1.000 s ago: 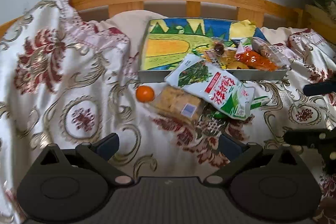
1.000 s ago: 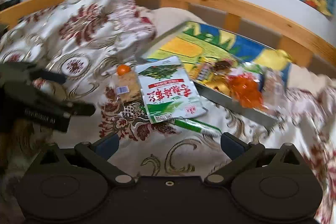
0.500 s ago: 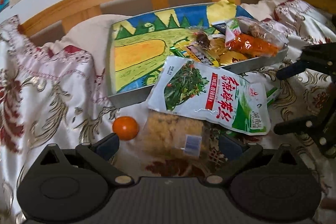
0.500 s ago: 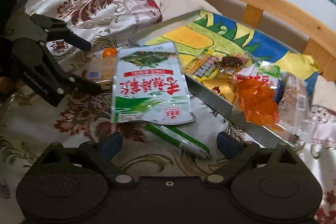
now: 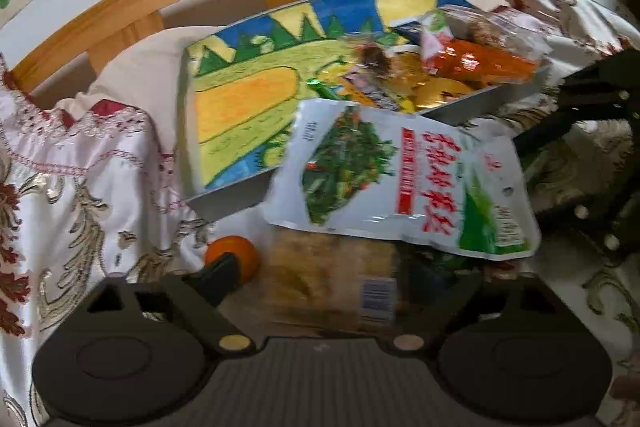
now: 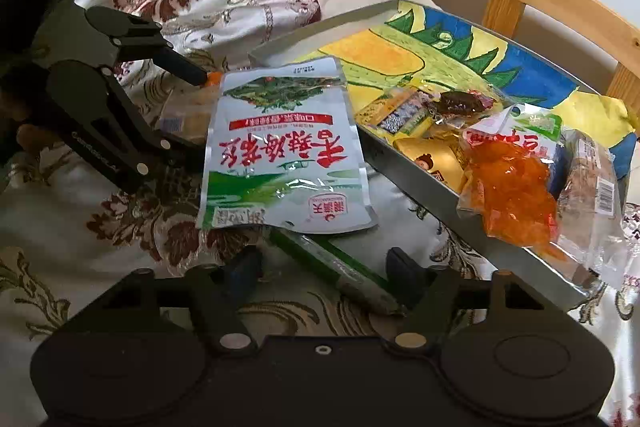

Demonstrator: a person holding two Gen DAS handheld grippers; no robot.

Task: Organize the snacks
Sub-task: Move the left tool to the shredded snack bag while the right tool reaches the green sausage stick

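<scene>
One metal tray (image 6: 420, 195) with a painted picture on its floor sits on the flowered bedcover (image 6: 120, 219), and everything else is placed from it. Inside the tray, at its right end, lies a heap of small wrapped snacks; an exact count is not clear, but one bag of orange pieces (image 6: 512, 187) and one clear packet of brown snacks (image 6: 592, 175) hang over the near rim. One white-and-green pouch (image 6: 284, 151) leans on the tray's near wall. In front of the tray lie one orange fruit (image 5: 232, 255), one cracker packet (image 5: 332, 283) and one green stick (image 6: 340, 267).

The left gripper (image 5: 324, 279) is closing, its jaws on either side of the cracker packet, not yet pressing it. The right gripper (image 6: 324, 267) is closing around the green stick, its pads still apart from it.
</scene>
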